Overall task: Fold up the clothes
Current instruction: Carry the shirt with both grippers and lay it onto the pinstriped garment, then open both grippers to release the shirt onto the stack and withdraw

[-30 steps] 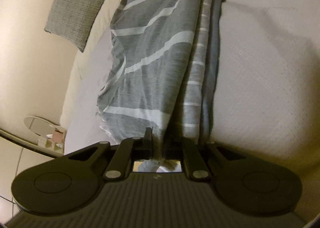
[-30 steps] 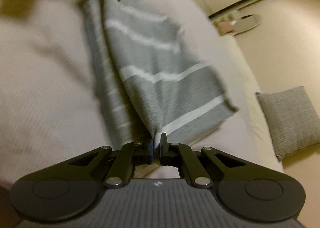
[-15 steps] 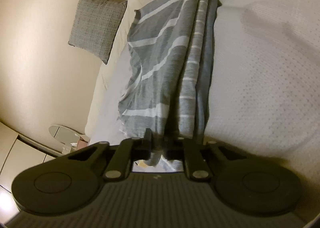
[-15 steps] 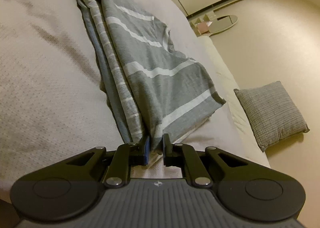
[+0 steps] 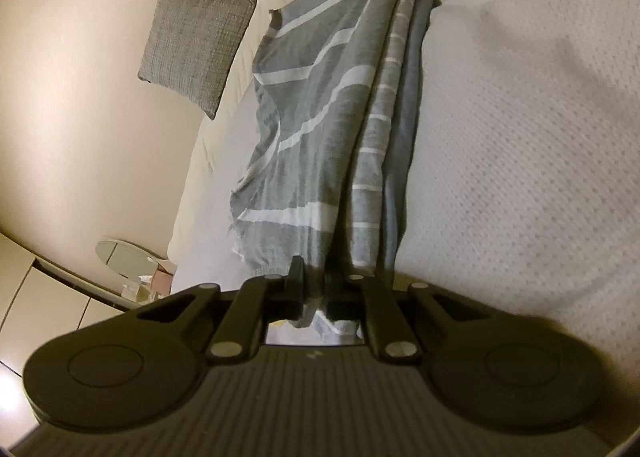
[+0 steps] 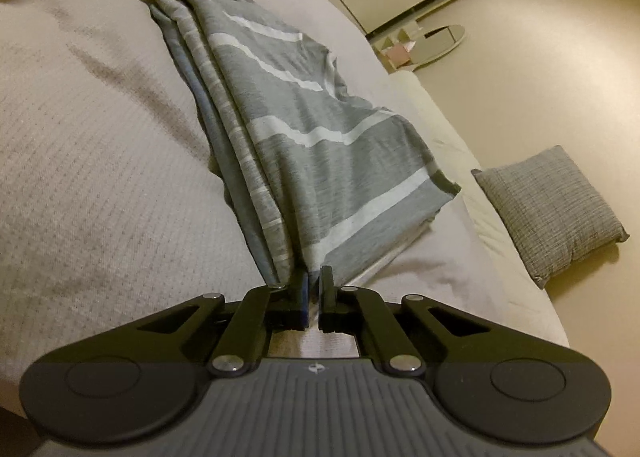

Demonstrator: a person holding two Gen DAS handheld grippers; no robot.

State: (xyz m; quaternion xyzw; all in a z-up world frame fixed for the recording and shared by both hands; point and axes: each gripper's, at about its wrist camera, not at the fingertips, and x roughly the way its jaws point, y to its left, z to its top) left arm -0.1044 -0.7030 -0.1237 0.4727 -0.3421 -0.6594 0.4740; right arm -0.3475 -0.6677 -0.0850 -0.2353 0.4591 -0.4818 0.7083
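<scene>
Striped grey garment (image 5: 320, 129) lies stretched along the bed (image 5: 520, 177), near the bed's edge, its free half draped toward the side where a grey cushion (image 6: 548, 209) sits on the floor. Left gripper (image 5: 316, 285) pinches one end, jaws nearly closed on bunched cloth; right gripper (image 6: 314, 293) clamps the opposite end, jaws closed on the fabric. To fold well, I judge both ends should be kept taut and level, laid flat on the bed with the stripes aligned, and released only once the fold line lies straight without bunching.
</scene>
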